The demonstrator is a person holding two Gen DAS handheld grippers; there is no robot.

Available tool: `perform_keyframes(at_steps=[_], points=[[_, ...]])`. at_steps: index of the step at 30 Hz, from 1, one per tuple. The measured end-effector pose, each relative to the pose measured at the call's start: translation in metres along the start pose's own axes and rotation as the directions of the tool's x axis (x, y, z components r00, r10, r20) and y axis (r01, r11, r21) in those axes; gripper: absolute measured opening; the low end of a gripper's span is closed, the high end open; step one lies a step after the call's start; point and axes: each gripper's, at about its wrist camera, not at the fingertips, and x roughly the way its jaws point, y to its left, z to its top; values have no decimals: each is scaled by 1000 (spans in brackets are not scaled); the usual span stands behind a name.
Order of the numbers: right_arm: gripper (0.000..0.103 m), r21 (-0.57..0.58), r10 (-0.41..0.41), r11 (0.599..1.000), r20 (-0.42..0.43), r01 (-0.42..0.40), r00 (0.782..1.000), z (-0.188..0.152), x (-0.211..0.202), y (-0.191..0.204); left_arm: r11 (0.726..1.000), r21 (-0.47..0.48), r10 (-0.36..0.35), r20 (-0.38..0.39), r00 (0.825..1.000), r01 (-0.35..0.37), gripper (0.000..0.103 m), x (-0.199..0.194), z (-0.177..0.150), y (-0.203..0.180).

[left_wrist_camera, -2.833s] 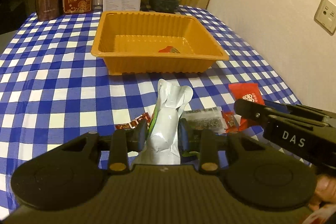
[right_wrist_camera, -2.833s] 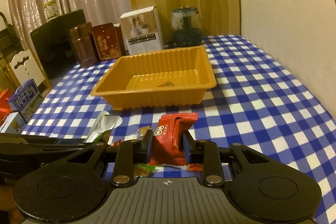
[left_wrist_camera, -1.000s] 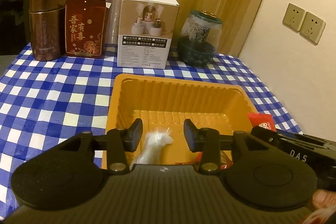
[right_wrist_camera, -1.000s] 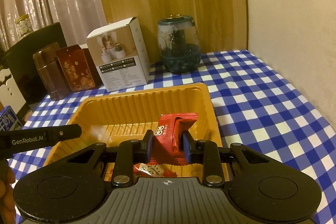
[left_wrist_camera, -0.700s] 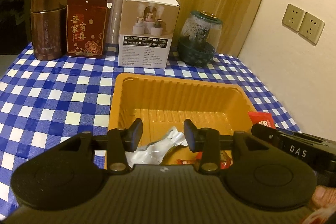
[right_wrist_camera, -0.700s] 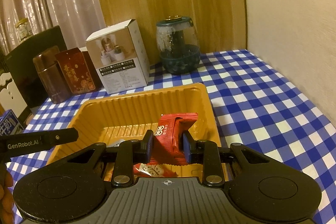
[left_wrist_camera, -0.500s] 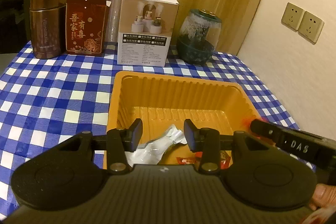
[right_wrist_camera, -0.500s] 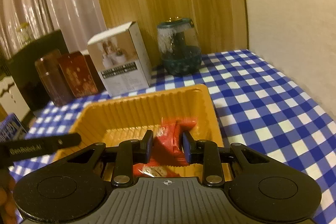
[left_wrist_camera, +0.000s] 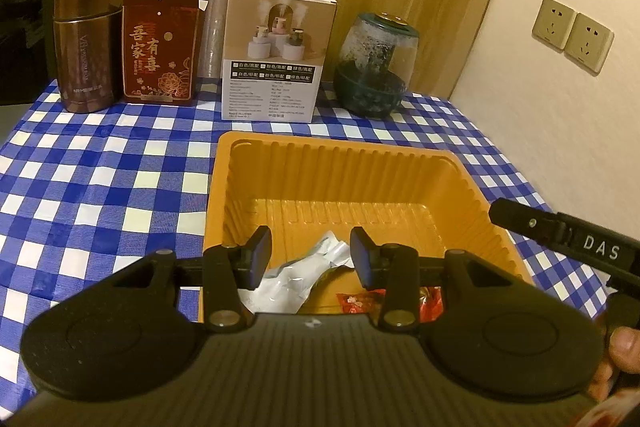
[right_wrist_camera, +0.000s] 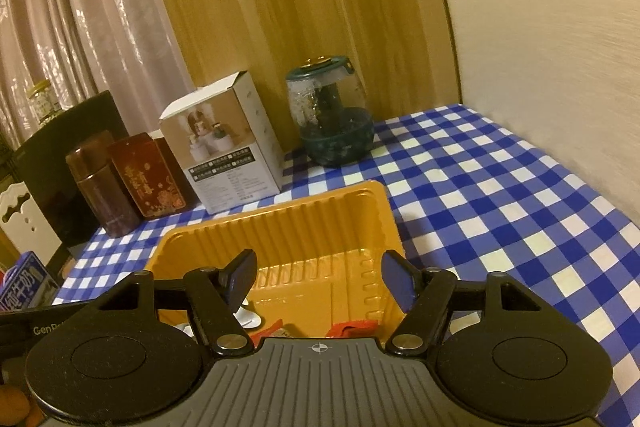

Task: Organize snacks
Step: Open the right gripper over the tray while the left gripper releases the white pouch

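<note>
An orange plastic tray sits on the blue checked tablecloth; it also shows in the right wrist view. My left gripper is open above the tray's near end. A white foil snack packet lies in the tray below it, with small red packets beside. My right gripper is wide open and empty over the tray. A red snack packet lies in the tray just below it. The right gripper's arm shows at the right of the left wrist view.
At the table's far edge stand a brown flask, a red box, a white carton and a glass jar. A wall with sockets runs along the right. A blue milk carton is at the left.
My left gripper let go of the white packet, which now lies in the tray. My right gripper opened wide and the red packet dropped into the tray.
</note>
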Motion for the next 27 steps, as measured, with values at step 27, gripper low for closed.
perform_keyframes(at_steps=[27], points=[[69, -6, -29, 1000, 42, 29, 999, -16, -60, -4, 998, 68, -13, 18, 1000, 12, 39, -56, -28, -11]])
